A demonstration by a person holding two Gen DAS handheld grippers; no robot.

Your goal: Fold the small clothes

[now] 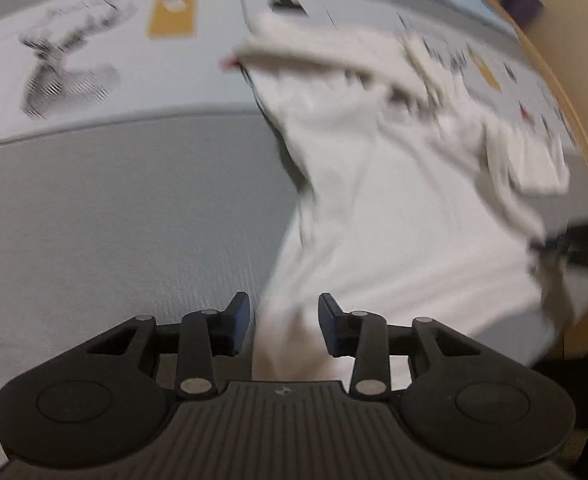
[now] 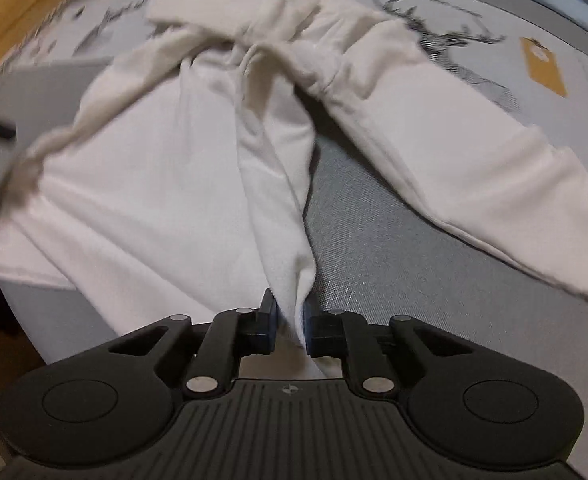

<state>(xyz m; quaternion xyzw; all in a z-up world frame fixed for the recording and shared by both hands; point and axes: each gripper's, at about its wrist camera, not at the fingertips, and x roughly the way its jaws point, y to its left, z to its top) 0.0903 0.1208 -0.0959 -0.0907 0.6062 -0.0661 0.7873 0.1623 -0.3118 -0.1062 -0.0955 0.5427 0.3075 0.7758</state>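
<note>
Right wrist view: my right hand-held gripper is clamped on the white garment's near edge, my left hand-held gripper gapes around cloth, nothing's folded yet.

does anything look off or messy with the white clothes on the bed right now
Yes. The white garment is rumpled rather than flat: its top edge is bunched and twisted, and one sleeve splays out to the side across the grey bedspread. The right gripper pinches a narrow fold of it.
</note>
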